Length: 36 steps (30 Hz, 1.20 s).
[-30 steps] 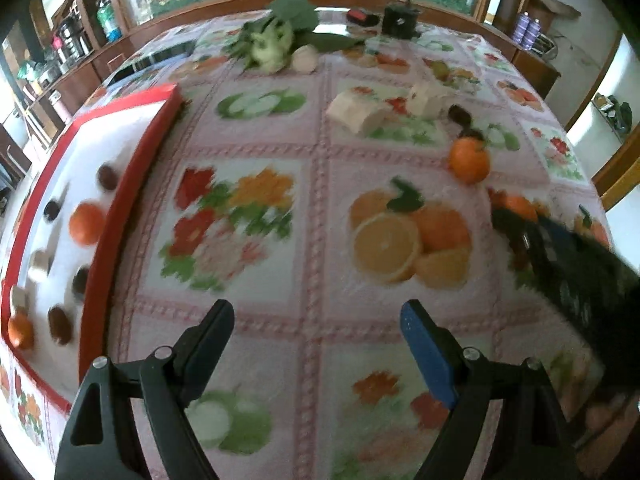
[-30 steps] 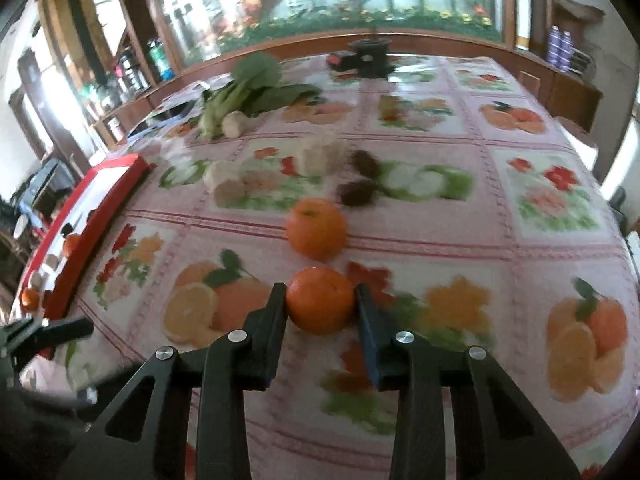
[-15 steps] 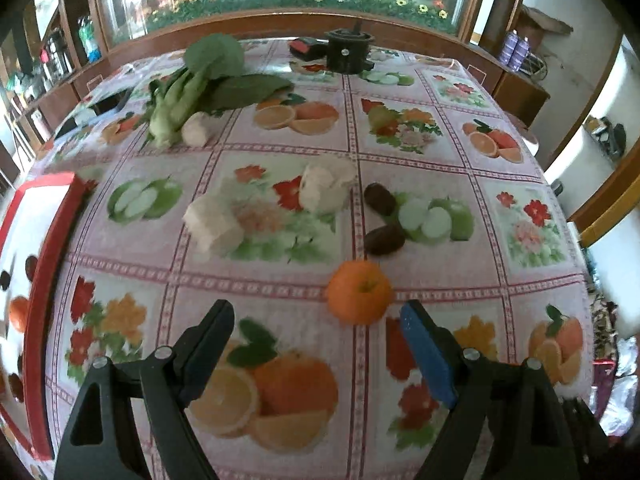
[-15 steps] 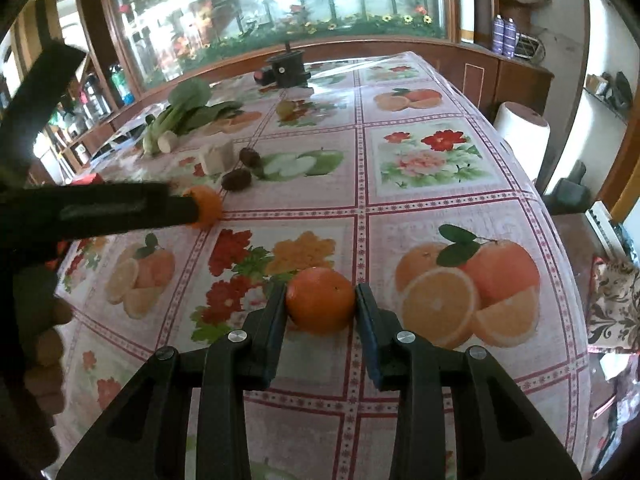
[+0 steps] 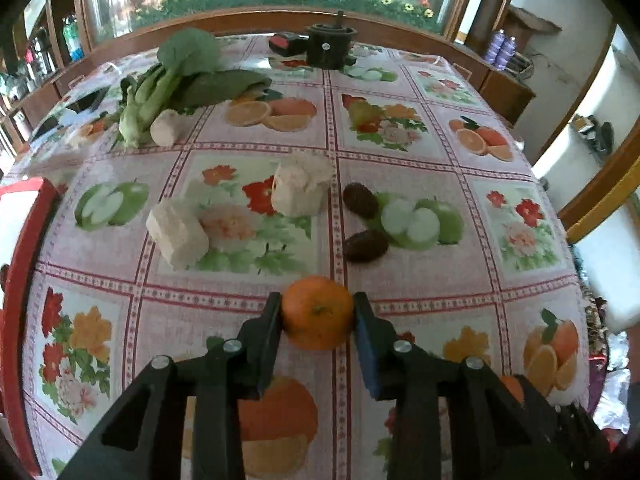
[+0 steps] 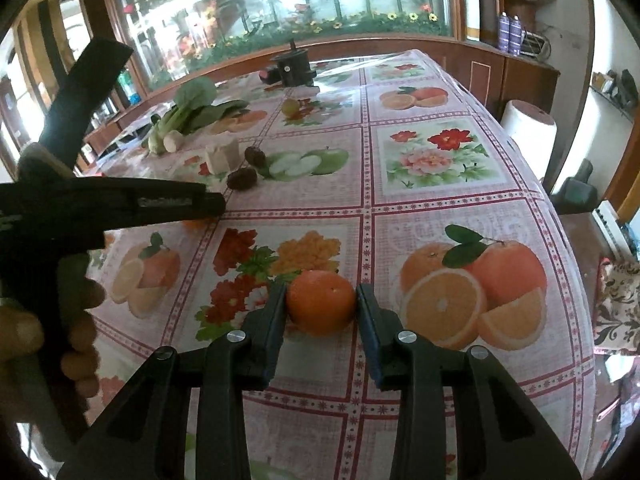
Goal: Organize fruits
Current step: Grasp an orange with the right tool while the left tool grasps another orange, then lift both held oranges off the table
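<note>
Bok choy (image 5: 176, 80) lies far-left on the fruit-print tablecloth (image 5: 400, 208); a black round device (image 5: 330, 46) stands at the far edge. A paper roll (image 6: 528, 126) stands beside the table.

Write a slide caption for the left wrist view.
Left hand-held gripper shut on a round orange tangerine above the fruit-print plastic tablecloth.

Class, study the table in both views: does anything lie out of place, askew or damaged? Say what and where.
Nothing looks spilled or damaged. Among the fruit, though, lie non-fruits: a bok choy at the far left and two pale cut blocks mid-table. Each hand-held gripper, left and right, grips an orange.
</note>
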Motion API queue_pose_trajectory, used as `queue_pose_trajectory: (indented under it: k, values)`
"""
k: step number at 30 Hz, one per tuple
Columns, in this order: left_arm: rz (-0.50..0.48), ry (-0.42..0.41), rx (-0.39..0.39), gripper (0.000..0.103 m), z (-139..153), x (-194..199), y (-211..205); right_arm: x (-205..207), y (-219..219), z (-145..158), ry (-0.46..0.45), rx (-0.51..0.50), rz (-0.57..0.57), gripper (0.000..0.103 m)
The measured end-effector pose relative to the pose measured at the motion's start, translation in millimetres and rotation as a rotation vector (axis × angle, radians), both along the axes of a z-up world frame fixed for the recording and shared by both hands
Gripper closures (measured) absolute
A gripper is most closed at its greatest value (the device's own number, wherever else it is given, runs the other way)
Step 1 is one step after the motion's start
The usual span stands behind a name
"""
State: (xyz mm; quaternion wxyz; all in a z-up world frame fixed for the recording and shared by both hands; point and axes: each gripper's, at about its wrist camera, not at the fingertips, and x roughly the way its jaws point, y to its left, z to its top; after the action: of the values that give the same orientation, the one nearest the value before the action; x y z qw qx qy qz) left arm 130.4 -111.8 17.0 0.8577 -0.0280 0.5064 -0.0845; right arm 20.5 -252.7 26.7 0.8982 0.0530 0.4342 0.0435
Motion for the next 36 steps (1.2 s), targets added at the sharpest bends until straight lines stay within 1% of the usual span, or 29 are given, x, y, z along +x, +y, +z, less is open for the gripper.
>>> queue_pose_trajectory:
  k: [3,9,17,20,26,32,36]
  values:
    - [-0.016,-0.001,-0.020,0.066,-0.2,-11.3,8.6,-1.2,3.8,0.9,0.002,-0.025,0.004,0.069]
    - [-0.023,0.026,-0.078,0.066,2.3,-38.1,36.1,-8.6,3.5,2.8,0.017,-0.007,-0.022,0.069]
    - [-0.040,-0.003,-0.065,0.066,12.8,-78.6,66.9,-22.2,15.8,6.9,0.026,-0.008,-0.040,0.069]
    - [-0.037,0.008,-0.092,0.066,12.6,-91.3,80.0,-28.6,25.3,10.1,0.018,-0.019,-0.040,0.069]
    - [-0.019,0.022,-0.128,0.066,12.6,-106.6,107.3,-34.1,57.4,12.9,0.027,-0.048,-0.009,0.069]
    - [0.000,-0.011,-0.120,0.066,23.1,-117.8,134.2,-32.0,100.3,19.0,0.020,-0.060,0.046,0.069]
    - [0.029,-0.040,-0.116,0.066,31.2,-121.8,156.0,-28.1,129.2,23.0,0.012,-0.080,0.087,0.069]
